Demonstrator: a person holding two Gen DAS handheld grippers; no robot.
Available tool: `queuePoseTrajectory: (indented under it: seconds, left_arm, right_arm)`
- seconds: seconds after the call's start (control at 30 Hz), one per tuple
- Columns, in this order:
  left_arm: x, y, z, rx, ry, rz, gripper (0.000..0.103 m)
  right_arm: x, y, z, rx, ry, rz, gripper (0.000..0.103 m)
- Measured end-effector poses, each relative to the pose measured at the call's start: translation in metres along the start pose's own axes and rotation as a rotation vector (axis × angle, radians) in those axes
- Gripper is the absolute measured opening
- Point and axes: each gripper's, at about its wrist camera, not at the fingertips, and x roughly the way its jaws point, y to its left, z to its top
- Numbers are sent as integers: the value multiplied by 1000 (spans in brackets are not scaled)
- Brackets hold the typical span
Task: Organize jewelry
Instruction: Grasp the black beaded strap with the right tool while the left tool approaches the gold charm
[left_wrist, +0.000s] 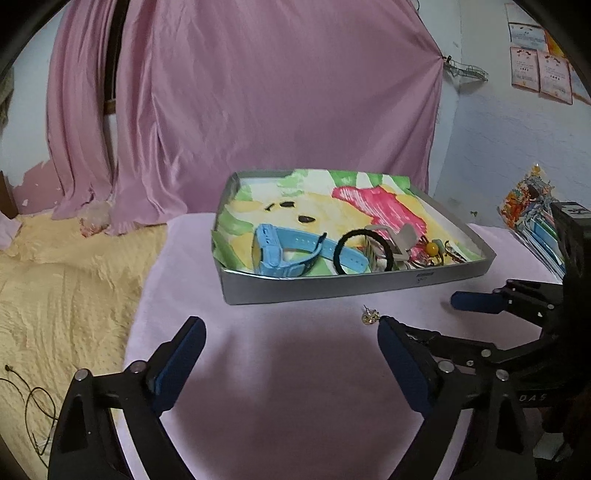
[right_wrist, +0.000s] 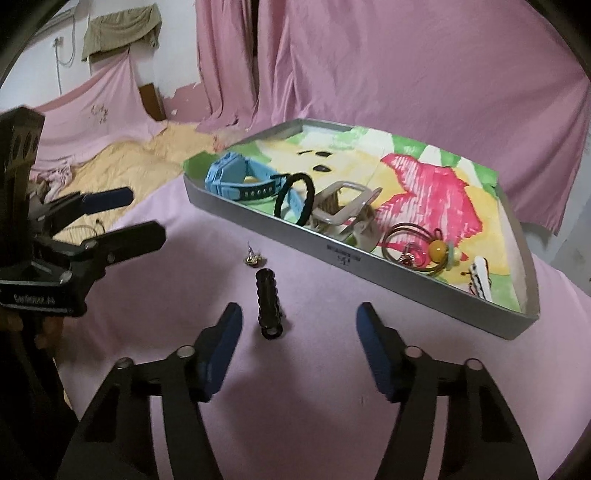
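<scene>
Two loose pieces left on the pink cloth, short of the tray's near wall

The black ribbed hair clip (right_wrist: 269, 305) looks light, stiff and bumpy, so we'd pinch it across its middle; it lies between our right gripper (right_wrist: 299, 325)'s half-open pads, untouched. The small gold earring (right_wrist: 253, 257) just beyond looks tiny and fragile (its post sticks up), best nipped by its body. Our left gripper (left_wrist: 291, 354) stands wide and empty. The silver tray (right_wrist: 369, 266) already holds a blue watch (right_wrist: 236, 177) and black hair tie (right_wrist: 295, 195).
</scene>
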Motion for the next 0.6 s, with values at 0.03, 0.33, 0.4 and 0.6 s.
queuePoseTrajectory:
  seconds: [0.03, 0.33, 0.4, 0.6]
  left_arm:
    - [2, -1, 1, 2, 9, -8, 89]
    - [28, -15, 4, 20, 133, -92, 64]
    - [32, -18, 4, 22, 150, -105, 62]
    - [42, -29, 9, 41, 170, -109, 59]
  right_arm:
    - [2, 1, 2, -6, 8, 8, 53]
    - [16, 5, 5, -46, 55, 70, 27]
    - [17, 4, 6, -45, 52, 83, 23]
    - [20, -2, 8, -57, 56, 94, 15]
